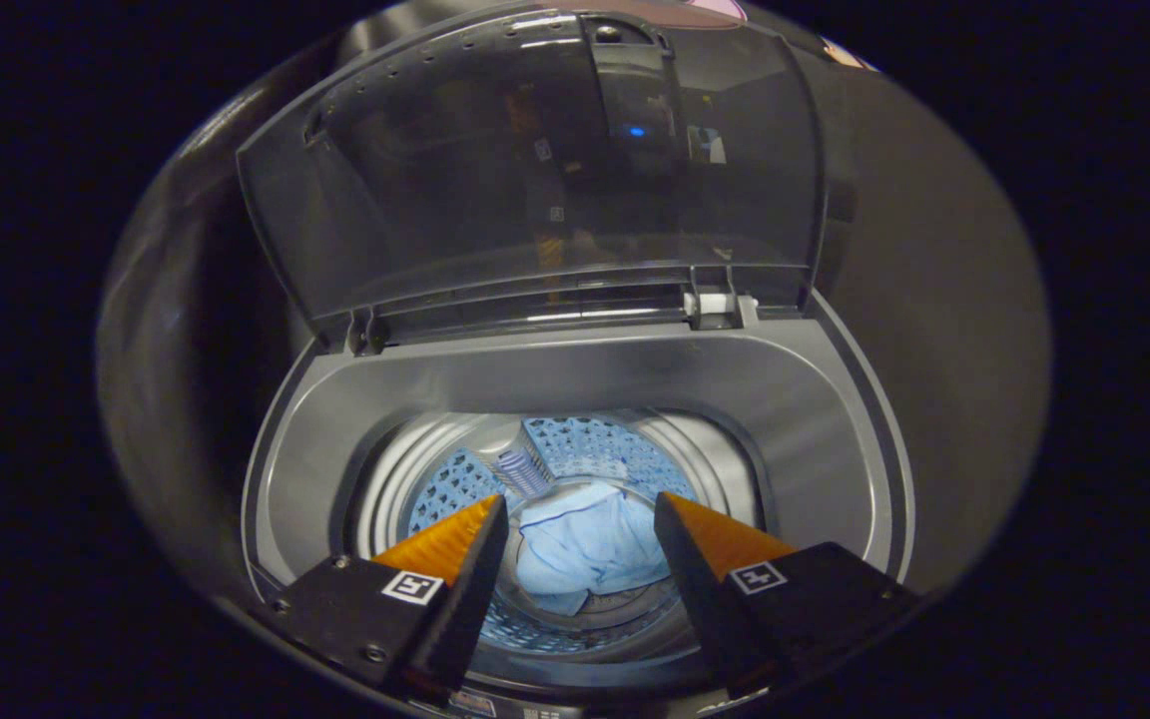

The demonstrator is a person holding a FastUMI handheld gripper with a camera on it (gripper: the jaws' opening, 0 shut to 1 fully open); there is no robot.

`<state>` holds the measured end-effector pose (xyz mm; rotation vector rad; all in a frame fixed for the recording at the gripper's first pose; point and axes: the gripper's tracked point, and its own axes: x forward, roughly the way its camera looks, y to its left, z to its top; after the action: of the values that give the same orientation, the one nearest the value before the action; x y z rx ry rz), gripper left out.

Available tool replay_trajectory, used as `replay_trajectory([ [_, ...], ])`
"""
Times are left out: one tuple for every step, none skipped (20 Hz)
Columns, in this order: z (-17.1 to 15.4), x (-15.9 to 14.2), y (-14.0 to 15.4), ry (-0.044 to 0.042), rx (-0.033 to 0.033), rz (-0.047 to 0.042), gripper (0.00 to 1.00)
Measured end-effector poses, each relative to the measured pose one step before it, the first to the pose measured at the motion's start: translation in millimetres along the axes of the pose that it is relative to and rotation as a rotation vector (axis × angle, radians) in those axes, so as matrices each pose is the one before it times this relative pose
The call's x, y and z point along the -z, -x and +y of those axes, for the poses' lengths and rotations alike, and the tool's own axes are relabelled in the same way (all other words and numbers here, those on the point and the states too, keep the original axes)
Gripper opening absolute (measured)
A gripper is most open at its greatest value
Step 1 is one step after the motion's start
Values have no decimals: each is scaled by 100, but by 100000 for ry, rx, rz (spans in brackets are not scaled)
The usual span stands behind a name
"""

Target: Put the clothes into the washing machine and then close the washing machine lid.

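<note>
- The light-blue garment (590,549) lay crumpled at the bottom of the drum (575,469), seen between and beyond the jaws.
- The gripper (582,514) hung above the tub opening, jaws spread apart and holding nothing, judged as having let go.
- The transparent lid (495,190) stood upright beyond the jaws, hinged at the back, not yet closed.

Dim, fisheye-curved picture; the drum (575,469) glows bluish, reflections glaze the raised lid (535,170), and surroundings sink into shadow.
</note>
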<state>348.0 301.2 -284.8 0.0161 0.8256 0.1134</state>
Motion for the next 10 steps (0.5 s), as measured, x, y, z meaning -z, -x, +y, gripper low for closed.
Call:
replay_trajectory([
  [-139,-286,108,-600,949,-703,90],
  [-290,-65,338,-393,1147,-246,94],
  [-34,-405,281,-1176,1107,-1036,99],
  [14,-197,221,-1042,435,-353,98],
  [41,-280,330,-790,-142,-831,98],
  [111,-483,539,-234,-395,-1171,98],
  [-156,-886,448,55,1111,-3081,98],
  [-174,-1128,530,-459,1133,-3326,98],
  [-114,-1338,711,-852,749,-3114,98],
  [-50,-1299,787,-1140,217,-3667,98],
])
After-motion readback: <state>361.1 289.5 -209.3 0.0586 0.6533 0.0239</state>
